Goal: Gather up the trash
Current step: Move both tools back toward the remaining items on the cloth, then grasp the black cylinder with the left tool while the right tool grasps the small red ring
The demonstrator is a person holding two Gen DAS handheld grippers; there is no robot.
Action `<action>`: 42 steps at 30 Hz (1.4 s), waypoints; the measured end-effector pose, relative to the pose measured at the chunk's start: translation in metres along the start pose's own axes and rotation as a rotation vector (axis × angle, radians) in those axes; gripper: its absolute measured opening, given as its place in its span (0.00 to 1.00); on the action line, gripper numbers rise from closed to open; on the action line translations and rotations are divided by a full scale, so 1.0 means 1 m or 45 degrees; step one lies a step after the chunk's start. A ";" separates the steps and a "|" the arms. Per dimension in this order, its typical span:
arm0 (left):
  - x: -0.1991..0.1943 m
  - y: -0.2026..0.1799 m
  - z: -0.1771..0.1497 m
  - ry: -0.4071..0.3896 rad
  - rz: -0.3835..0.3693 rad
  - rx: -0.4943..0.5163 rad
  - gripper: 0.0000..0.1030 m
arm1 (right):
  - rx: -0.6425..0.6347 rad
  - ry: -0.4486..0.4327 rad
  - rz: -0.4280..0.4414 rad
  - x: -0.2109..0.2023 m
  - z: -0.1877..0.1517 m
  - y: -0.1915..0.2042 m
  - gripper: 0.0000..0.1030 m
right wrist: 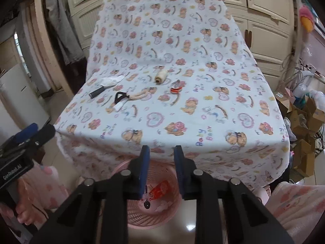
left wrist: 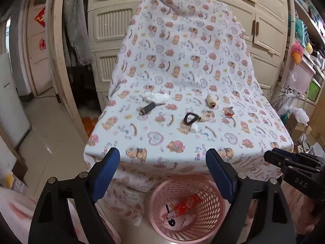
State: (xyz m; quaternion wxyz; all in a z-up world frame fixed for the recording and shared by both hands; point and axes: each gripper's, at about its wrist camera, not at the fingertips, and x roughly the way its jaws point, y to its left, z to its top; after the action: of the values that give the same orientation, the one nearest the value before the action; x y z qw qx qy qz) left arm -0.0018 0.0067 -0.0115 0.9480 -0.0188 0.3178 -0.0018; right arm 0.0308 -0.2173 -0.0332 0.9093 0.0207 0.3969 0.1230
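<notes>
A pink mesh basket (left wrist: 211,219) stands on the floor in front of the cloth-covered table (left wrist: 182,46). A red wrapper (left wrist: 186,204) and a small black item (left wrist: 170,221) lie inside it. My left gripper (left wrist: 162,154) hangs open above the basket with nothing between its fingers. My right gripper (right wrist: 162,149) hovers over the same basket (right wrist: 142,217), its jaws a narrow gap apart and empty. On the table lie a crumpled white tissue (left wrist: 158,97), a black-handled tool (left wrist: 148,107), a cream thread spool (left wrist: 210,101), a black loop on a beige cord (left wrist: 189,119) and a small red scrap (left wrist: 228,111).
Cream cupboards (left wrist: 268,26) stand behind the table. Cardboard boxes (right wrist: 302,122) and cables crowd the floor at the right. A white appliance (right wrist: 22,99) and a doorway are on the left. Pink patterned fabric (right wrist: 298,205) lies near me at both sides.
</notes>
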 end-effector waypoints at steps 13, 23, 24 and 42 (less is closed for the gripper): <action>0.022 0.031 0.105 -0.033 0.053 0.094 0.97 | -0.138 -0.110 0.024 -0.009 0.092 -0.003 0.37; 0.113 0.050 0.083 0.184 0.088 0.035 0.96 | -0.048 -0.016 -0.027 0.068 0.110 -0.041 0.39; 0.119 0.050 0.082 0.201 0.069 0.030 0.96 | -0.036 0.003 -0.025 0.076 0.110 -0.043 0.39; 0.165 0.043 0.083 0.242 0.033 0.035 0.93 | -0.065 0.100 -0.092 0.143 0.109 -0.027 0.25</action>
State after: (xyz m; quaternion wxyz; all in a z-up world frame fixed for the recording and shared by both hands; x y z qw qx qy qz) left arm 0.1793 0.0495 -0.0467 0.9136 -0.0013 0.4066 0.0042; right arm 0.2095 -0.2031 -0.0644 0.8972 -0.0217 0.4294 0.1009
